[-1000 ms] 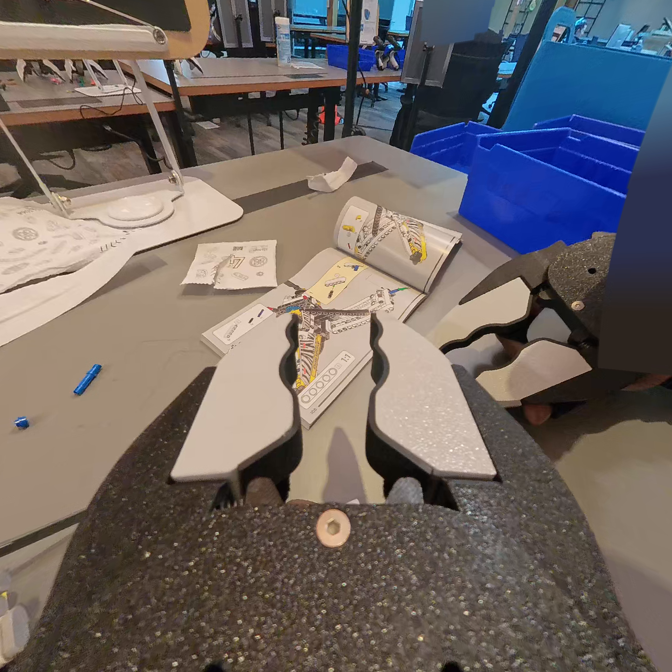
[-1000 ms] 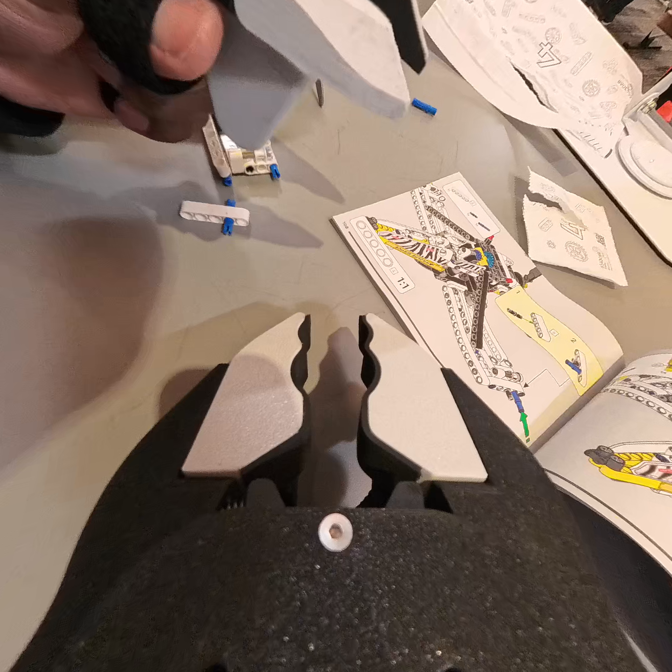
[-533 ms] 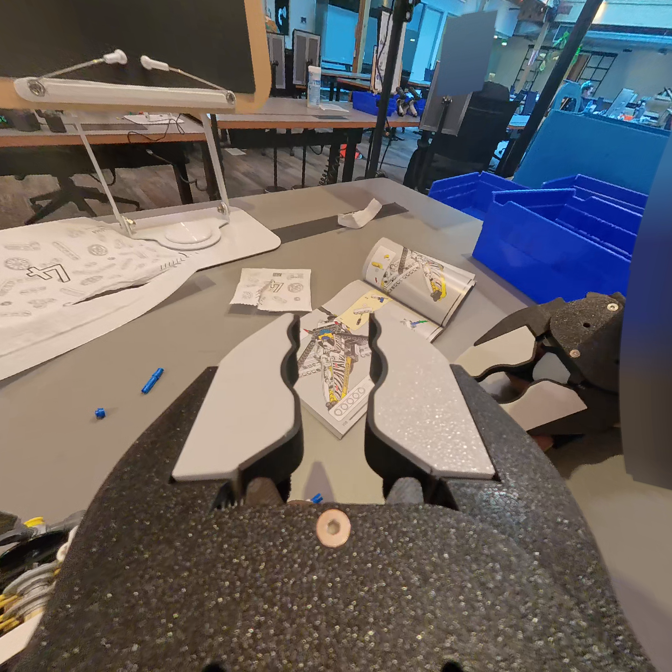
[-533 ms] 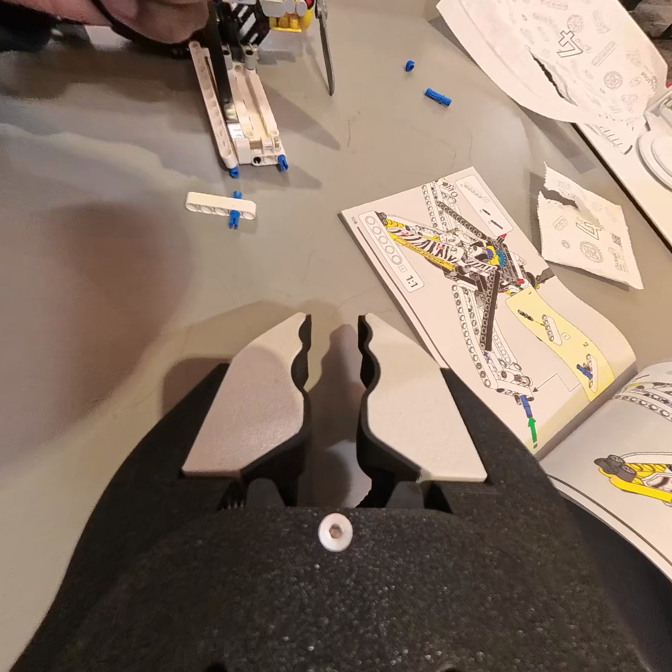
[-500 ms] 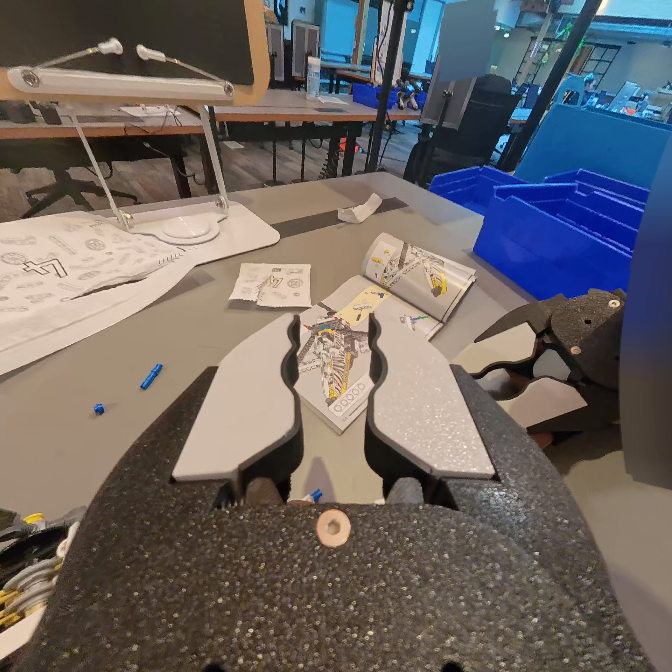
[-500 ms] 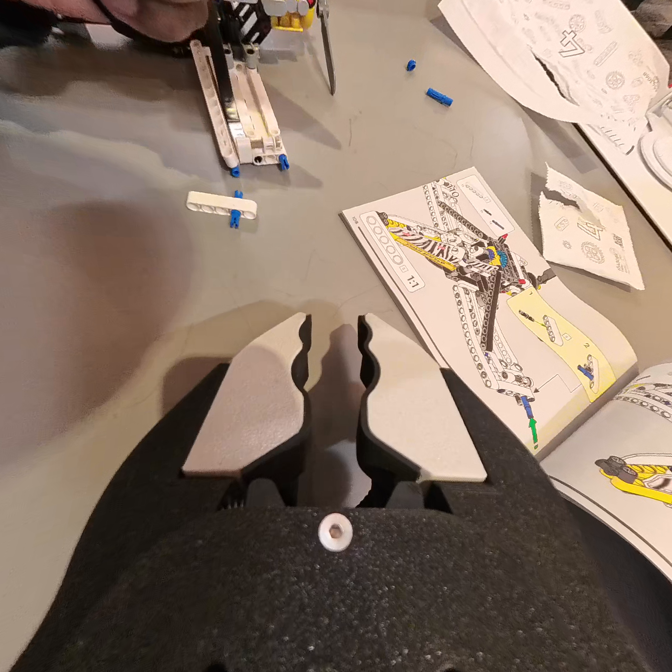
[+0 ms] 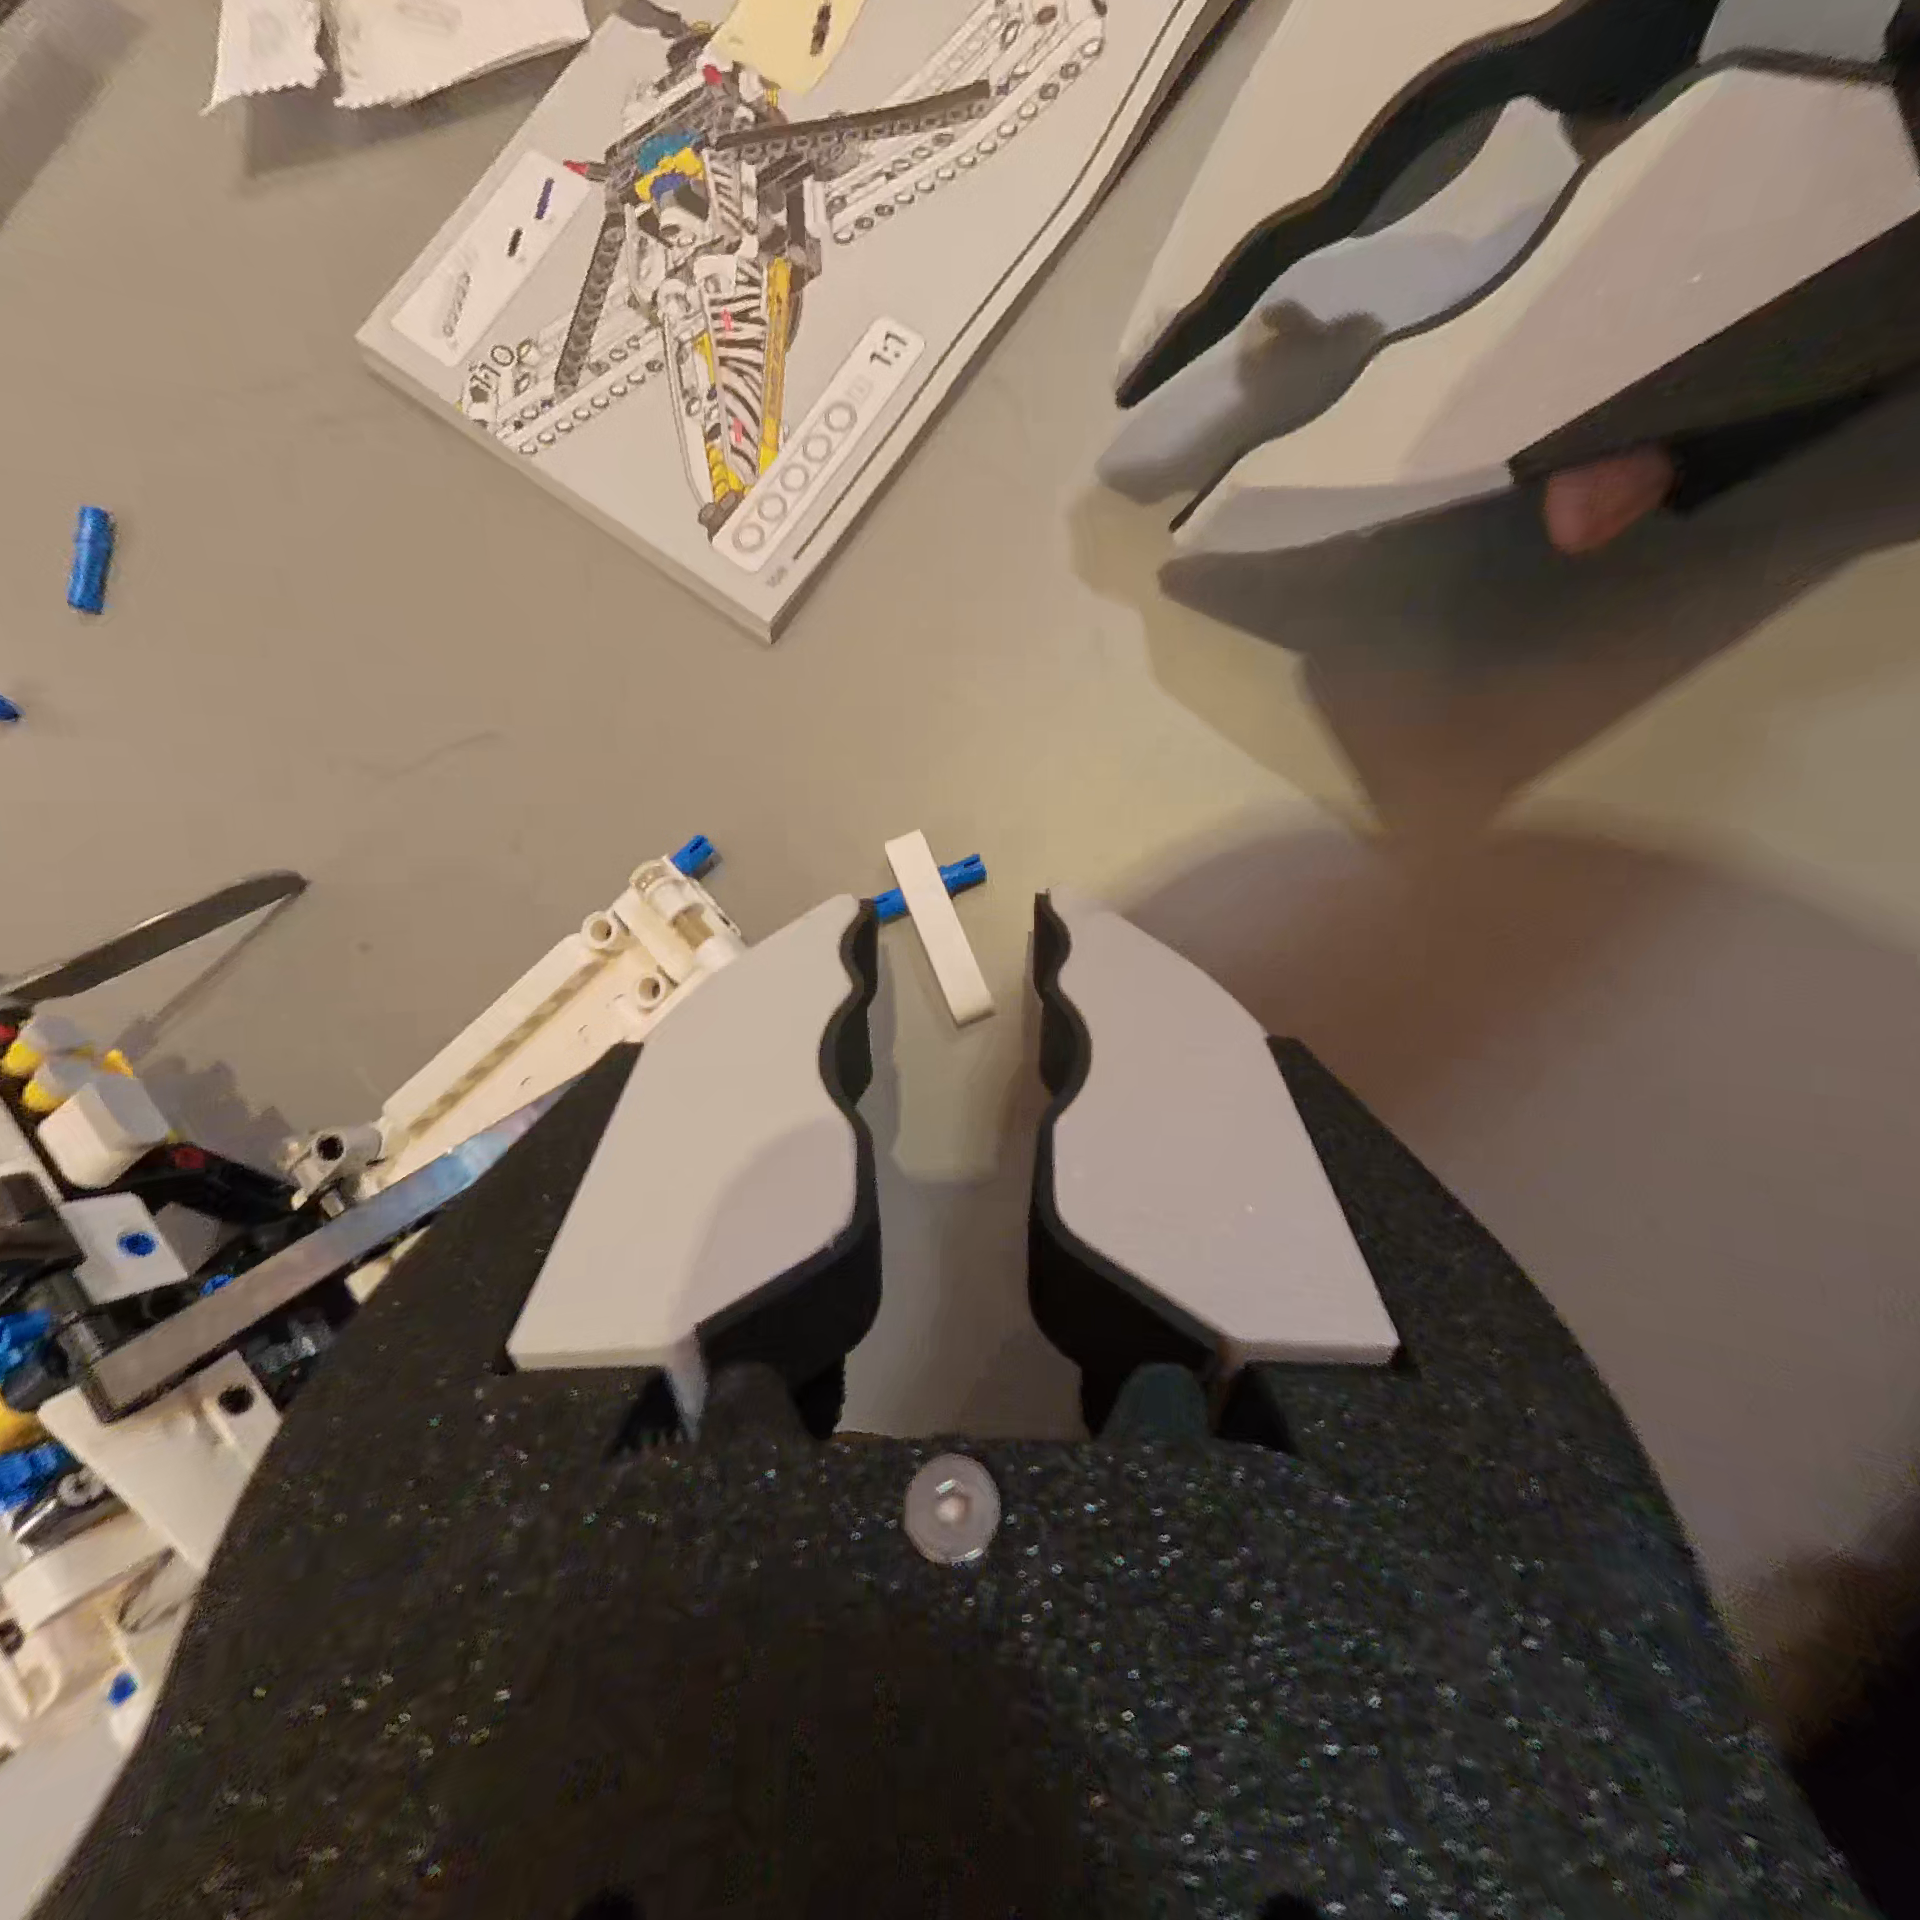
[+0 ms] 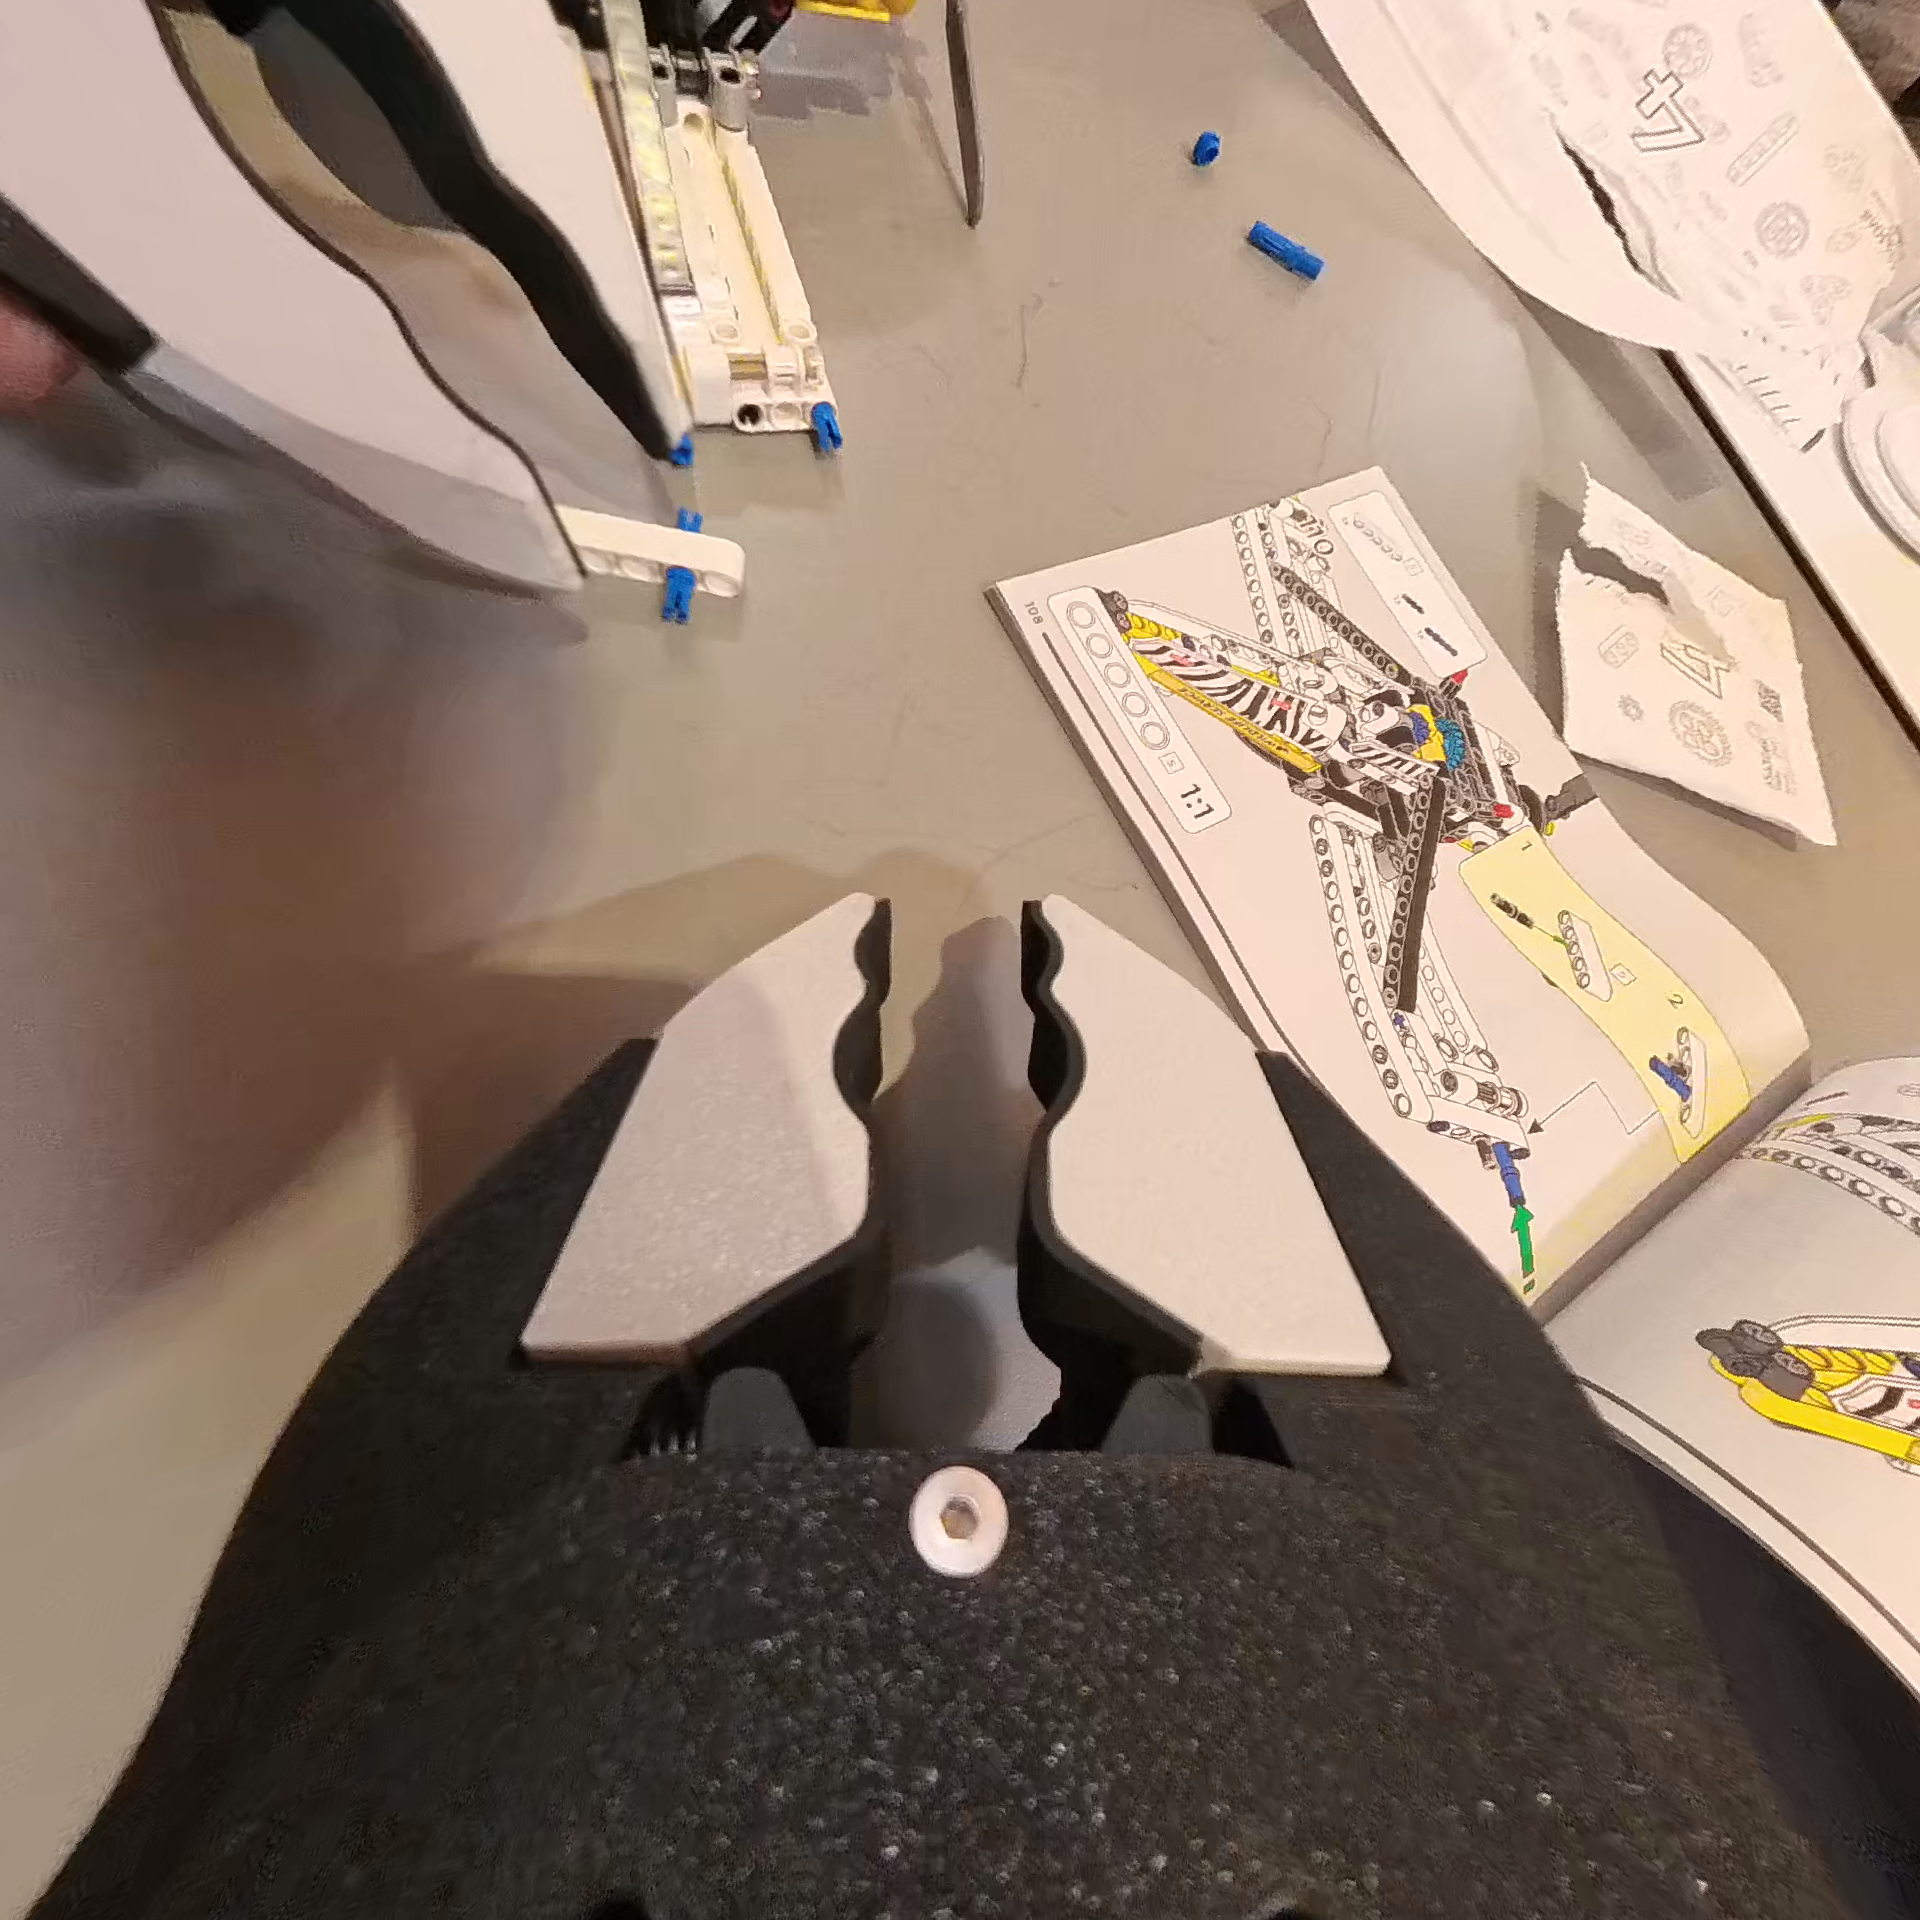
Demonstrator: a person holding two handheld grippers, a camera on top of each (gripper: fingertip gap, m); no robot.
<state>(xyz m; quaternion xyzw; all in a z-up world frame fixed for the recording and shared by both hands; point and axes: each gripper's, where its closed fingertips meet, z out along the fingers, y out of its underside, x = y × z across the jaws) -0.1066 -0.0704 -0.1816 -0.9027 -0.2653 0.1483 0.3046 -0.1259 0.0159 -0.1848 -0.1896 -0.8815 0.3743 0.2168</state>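
Note:
My left gripper (image 7: 948, 909) is open and points down at the grey table. A small white beam (image 7: 938, 928) with a blue pin (image 7: 964, 867) through it lies on the table between the fingertips, with clear gaps to both pads. The same beam (image 8: 665, 553) shows in the right wrist view, partly under the left gripper (image 8: 623, 499). A partly built white model (image 7: 540, 1029) lies just left of the left fingers. My right gripper (image 8: 956, 914) is open and empty above bare table, beside an open instruction booklet (image 8: 1382, 831). It also shows in the left wrist view (image 7: 1174, 416).
Loose blue pins (image 8: 1285, 250) lie on the table (image 8: 883, 727) beyond the booklet. Torn white paper bags (image 8: 1683, 707) and a large printed sheet (image 8: 1662, 156) lie at the right. A blue pin (image 7: 90, 557) lies at the far left in the left wrist view. My right fingertips sit around 9 cm from my left ones.
My left gripper has tipped down from looking across the room to the table and moved over the white beam, its jaws narrowing a little. My right gripper has stayed still and open.

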